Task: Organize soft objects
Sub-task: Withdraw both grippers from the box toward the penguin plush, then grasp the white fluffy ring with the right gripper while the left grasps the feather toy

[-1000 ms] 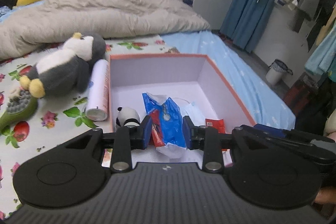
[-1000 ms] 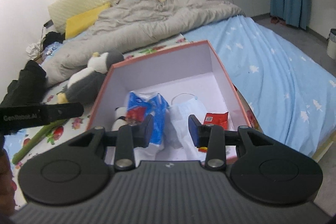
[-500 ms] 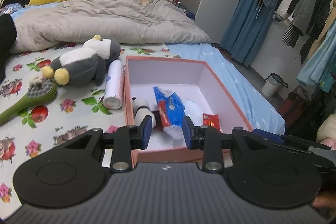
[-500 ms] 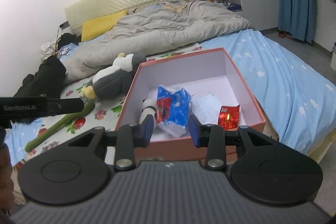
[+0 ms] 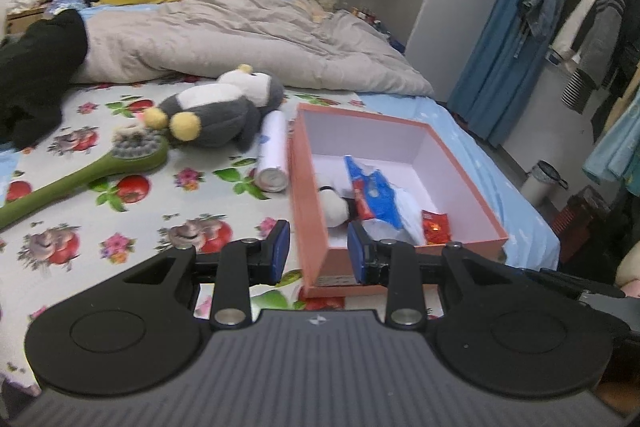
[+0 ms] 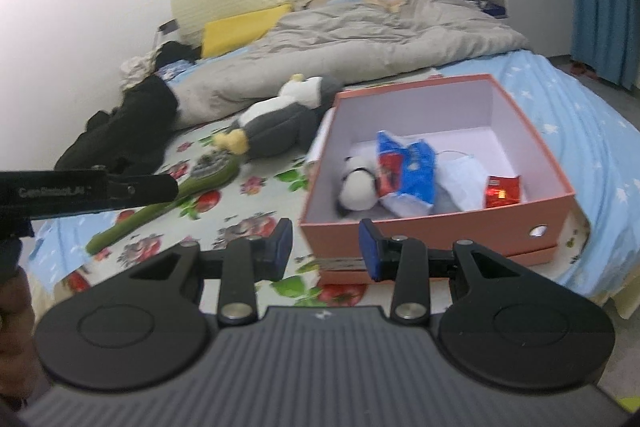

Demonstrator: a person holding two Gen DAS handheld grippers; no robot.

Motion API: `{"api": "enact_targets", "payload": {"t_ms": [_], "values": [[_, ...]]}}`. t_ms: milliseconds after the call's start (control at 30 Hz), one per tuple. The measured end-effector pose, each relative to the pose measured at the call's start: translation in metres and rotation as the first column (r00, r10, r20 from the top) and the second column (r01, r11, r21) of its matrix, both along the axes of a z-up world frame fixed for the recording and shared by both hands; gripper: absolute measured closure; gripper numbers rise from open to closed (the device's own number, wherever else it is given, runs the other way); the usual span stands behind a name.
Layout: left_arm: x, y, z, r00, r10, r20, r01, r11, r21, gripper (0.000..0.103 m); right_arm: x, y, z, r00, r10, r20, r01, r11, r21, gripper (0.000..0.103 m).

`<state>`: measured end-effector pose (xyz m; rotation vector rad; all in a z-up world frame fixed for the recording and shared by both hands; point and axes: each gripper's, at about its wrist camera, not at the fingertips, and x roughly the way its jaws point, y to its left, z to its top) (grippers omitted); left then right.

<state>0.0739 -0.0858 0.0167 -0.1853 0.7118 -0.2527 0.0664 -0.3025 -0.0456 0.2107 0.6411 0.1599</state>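
The box (image 5: 316, 227) is salmon-pink outside, pale lilac within. The plush penguin (image 5: 216, 111) is grey, white and yellow. The bedsheet (image 5: 132, 211) bears red fruit and flowers on white.

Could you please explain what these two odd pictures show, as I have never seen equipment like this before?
There is no robot here: a person holds one pair of hand-held tongs in each hand, and a wide-angle camera on each looks forward along its fingers. One picture comes from the left tongs, the other from the right tongs. Both are open and hold nothing. Ahead is a bed with a flowered sheet. On it stands an open pink box holding a small panda toy, a blue packet, a face mask and a red sachet. Beside the box lie a penguin plush, a white can and a green brush.
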Motion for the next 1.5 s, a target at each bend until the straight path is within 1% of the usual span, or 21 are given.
{"api": "enact_targets", "payload": {"t_ms": [167,267,367,467,533,667,733,833,1000,1067,1133,1333,1500], "values": [[-0.019,0.029,-0.002,0.998,0.064,0.008,-0.064,0.998,-0.007,0.066,-0.008,0.023,0.000,0.998,0.063,0.015,-0.063,0.998,-0.009,0.063],[-0.031,0.046,-0.009,0.995,0.097,0.002,-0.097,0.995,-0.004,0.066,-0.012,0.038,-0.005,0.995,0.102,0.015,-0.102,0.995,-0.005,0.063],[-0.044,0.061,-0.017,0.992,0.129,-0.006,-0.129,0.992,0.018,0.066,-0.018,0.052,-0.011,0.990,0.141,0.020,-0.141,0.990,-0.003,0.063],[-0.052,0.080,-0.029,0.986,0.164,-0.027,-0.164,0.987,0.002,0.066,-0.025,0.064,-0.017,0.986,0.163,0.038,-0.164,0.986,0.020,0.063],[-0.053,0.091,-0.037,0.982,0.184,-0.046,-0.185,0.983,-0.004,0.066,-0.026,0.073,-0.021,0.982,0.187,0.038,-0.188,0.982,0.015,0.063],[-0.043,0.109,-0.053,0.973,0.214,-0.083,-0.214,0.977,0.014,0.066,-0.018,0.090,-0.033,0.974,0.224,0.006,-0.225,0.974,0.019,0.063],[-0.033,0.118,-0.058,0.970,0.223,-0.091,-0.223,0.975,0.018,0.061,-0.012,0.096,-0.038,0.973,0.231,-0.006,-0.231,0.973,0.022,0.063],[-0.017,0.130,-0.064,0.967,0.238,-0.093,-0.236,0.971,0.029,0.059,0.000,0.106,-0.044,0.971,0.239,-0.019,-0.238,0.971,0.029,0.063],[0.022,0.154,-0.075,0.960,0.257,-0.108,-0.253,0.966,0.050,0.057,0.023,0.123,-0.052,0.966,0.259,-0.023,-0.258,0.966,0.028,0.063],[0.040,0.165,-0.078,0.957,0.264,-0.118,-0.258,0.964,0.060,0.056,0.035,0.131,-0.055,0.963,0.269,-0.023,-0.268,0.963,0.030,0.063],[0.057,0.176,-0.080,0.956,0.266,-0.123,-0.260,0.964,0.063,0.050,0.049,0.140,-0.057,0.960,0.278,-0.017,-0.278,0.960,0.040,0.063],[0.119,0.215,-0.094,0.946,0.279,-0.162,-0.271,0.960,0.073,0.049,0.091,0.166,-0.065,0.958,0.286,-0.006,-0.286,0.957,0.053,0.063],[0.185,0.245,-0.110,0.943,0.273,-0.187,-0.271,0.962,0.041,0.049,0.128,0.187,-0.074,0.955,0.298,0.013,-0.298,0.953,0.046,0.063]]}}
